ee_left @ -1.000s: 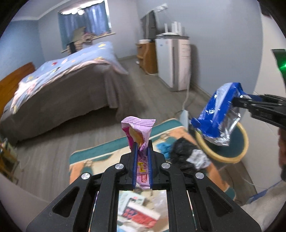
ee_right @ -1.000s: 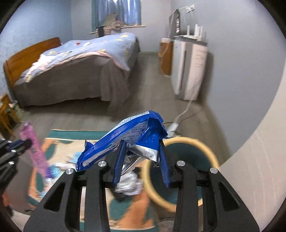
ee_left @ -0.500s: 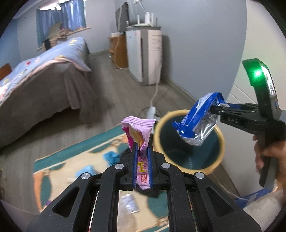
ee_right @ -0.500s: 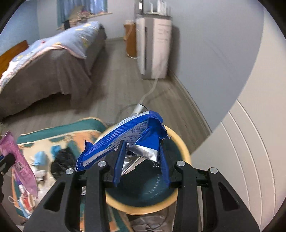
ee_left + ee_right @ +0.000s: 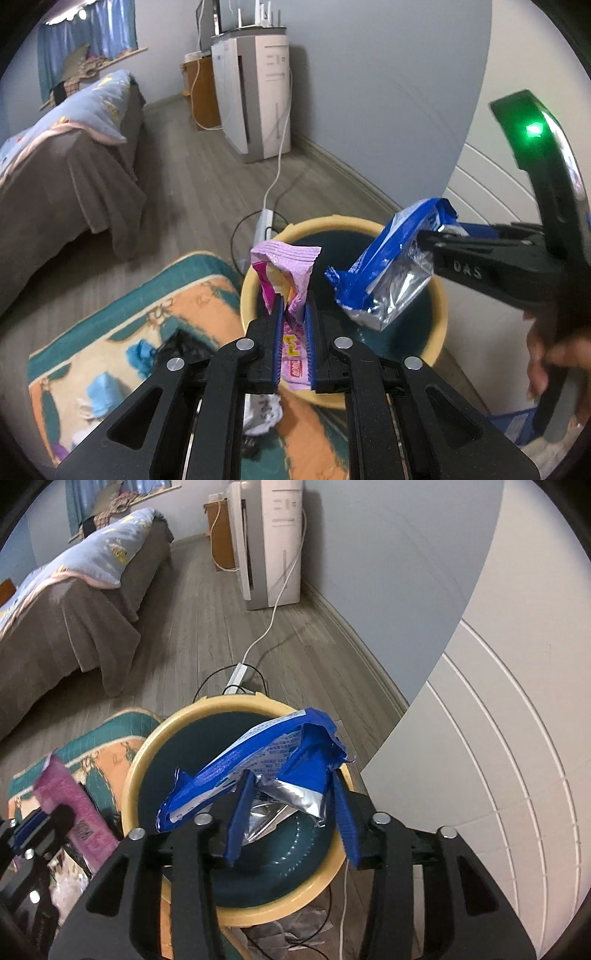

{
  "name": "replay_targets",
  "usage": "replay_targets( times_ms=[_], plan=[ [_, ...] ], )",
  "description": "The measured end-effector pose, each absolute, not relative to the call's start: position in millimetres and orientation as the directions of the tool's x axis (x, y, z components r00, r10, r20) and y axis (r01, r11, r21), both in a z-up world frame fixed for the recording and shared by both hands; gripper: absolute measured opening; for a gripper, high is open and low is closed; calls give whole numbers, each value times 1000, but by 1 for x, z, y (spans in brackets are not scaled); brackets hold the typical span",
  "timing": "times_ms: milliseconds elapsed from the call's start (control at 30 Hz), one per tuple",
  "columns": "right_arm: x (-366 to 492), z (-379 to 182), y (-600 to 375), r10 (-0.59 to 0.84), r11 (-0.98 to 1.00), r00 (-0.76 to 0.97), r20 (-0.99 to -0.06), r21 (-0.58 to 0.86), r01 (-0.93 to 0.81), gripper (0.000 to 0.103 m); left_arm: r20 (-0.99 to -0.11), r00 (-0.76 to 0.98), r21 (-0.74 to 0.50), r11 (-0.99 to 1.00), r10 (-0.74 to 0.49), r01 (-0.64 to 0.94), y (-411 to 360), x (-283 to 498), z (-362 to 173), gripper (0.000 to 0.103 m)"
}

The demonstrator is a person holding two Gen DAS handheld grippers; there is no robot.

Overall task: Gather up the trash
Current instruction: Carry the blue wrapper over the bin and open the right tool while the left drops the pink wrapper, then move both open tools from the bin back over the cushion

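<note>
Both grippers now hovering over the bin (image 5: 140, 764) | left gripper (image 5: 293, 317) fingers pinching pink wrapper (image 5: 286, 273) | right gripper (image 5: 291, 812) fingers clamping blue wrapper (image 5: 258, 757)

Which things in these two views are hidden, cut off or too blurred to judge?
- Bin floor: right wrist view, partly hidden by blue wrapper and right hand-held gripper.
- Pink wrapper lower end: left wrist view, hidden behind left hand-held gripper.
- Rug litter: blurred, unidentifiable.
</note>
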State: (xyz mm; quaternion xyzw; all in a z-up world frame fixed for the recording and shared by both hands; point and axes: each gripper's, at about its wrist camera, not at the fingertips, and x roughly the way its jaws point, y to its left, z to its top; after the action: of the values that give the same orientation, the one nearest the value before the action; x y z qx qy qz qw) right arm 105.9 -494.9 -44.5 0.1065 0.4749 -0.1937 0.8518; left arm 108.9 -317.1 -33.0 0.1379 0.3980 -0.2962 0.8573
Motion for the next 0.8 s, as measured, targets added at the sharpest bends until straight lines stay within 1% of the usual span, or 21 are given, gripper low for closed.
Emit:
replay_targets(
  times_ms=[100,200,300,333,367,400,433,467,500,533,567,633,700,800],
  plan=[
    [106,-42,-495,-219,899,487,-845,18,437,51,-755,510,-25,795,-413,606,-322,118,-31,22],
    [108,-43,-493,-215,902,485,-847,18,431,54,-750,514,-34,801,-416,598,-322,121,-31,35],
    [109,-43,-493,-213,899,482,-850,22,437,56,-752,521,-15,801,-404,599,-317,117,-32,36],
    [108,-42,-493,-216,898,484,-848,22,439,58,-752,522,-14,802,-402,597,-315,118,-32,39],
    [108,-41,-493,-224,897,485,-845,15,441,64,-751,522,-19,805,-403,593,-310,117,-31,42],
    [109,-40,-491,-233,898,487,-842,6,440,69,-749,524,-24,807,-405,590,-307,117,-30,48],
    [109,-40,-490,-235,899,487,-841,4,439,72,-745,528,-27,809,-407,587,-302,115,-28,55],
    [109,-40,-489,-237,899,487,-841,0,437,74,-740,534,-27,812,-408,583,-296,114,-26,57],
    [110,-39,-488,-240,900,485,-841,-5,436,79,-736,542,-23,815,-405,579,-290,112,-23,63],
    [110,-38,-486,-242,900,484,-841,-7,437,84,-733,548,-20,818,-402,574,-286,111,-21,70],
    [110,-36,-485,-238,900,489,-839,-2,436,85,-726,561,-18,826,-398,564,-278,110,-17,73],
    [110,-32,-482,-226,901,502,-835,16,433,93,-716,574,-25,836,-397,548,-264,107,-12,81],
    [110,-25,-474,-217,903,522,-825,33,428,95,-714,590,-18,852,-378,524,-248,106,-7,86],
    [115,-16,-454,-193,914,544,-817,52,403,96,-713,615,8,874,-336,486,-226,107,1,89]
  ],
)
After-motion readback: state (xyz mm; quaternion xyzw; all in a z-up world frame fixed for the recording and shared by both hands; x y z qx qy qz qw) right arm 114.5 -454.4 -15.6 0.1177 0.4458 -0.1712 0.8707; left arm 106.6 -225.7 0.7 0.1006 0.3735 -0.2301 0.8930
